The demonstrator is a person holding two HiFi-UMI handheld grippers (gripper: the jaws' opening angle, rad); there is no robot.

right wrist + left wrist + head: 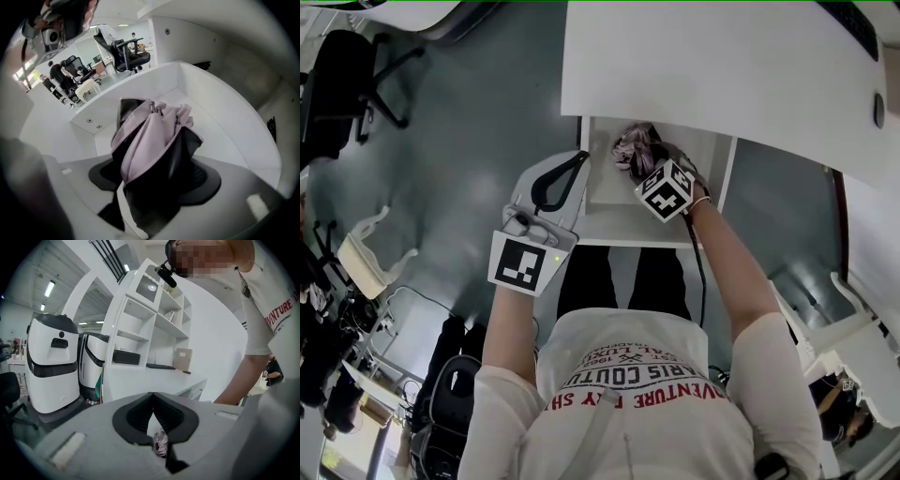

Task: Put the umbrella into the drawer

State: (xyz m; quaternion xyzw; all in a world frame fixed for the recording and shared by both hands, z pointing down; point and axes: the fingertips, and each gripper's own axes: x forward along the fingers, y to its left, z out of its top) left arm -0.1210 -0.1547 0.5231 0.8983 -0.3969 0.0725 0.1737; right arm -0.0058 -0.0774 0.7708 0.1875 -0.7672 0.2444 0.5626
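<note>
While along right claw [154,180] — umbrella [150,136] steeply into drawer [229,136]

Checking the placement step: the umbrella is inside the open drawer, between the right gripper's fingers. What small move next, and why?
Probably draw the right gripper straight back out. Its fingers stand wide around the folded umbrella, which is already inside the drawer, so backing off should leave it there.

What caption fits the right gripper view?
Folded pink-and-black fabric umbrella in the open right gripper, inside the white drawer.
</note>
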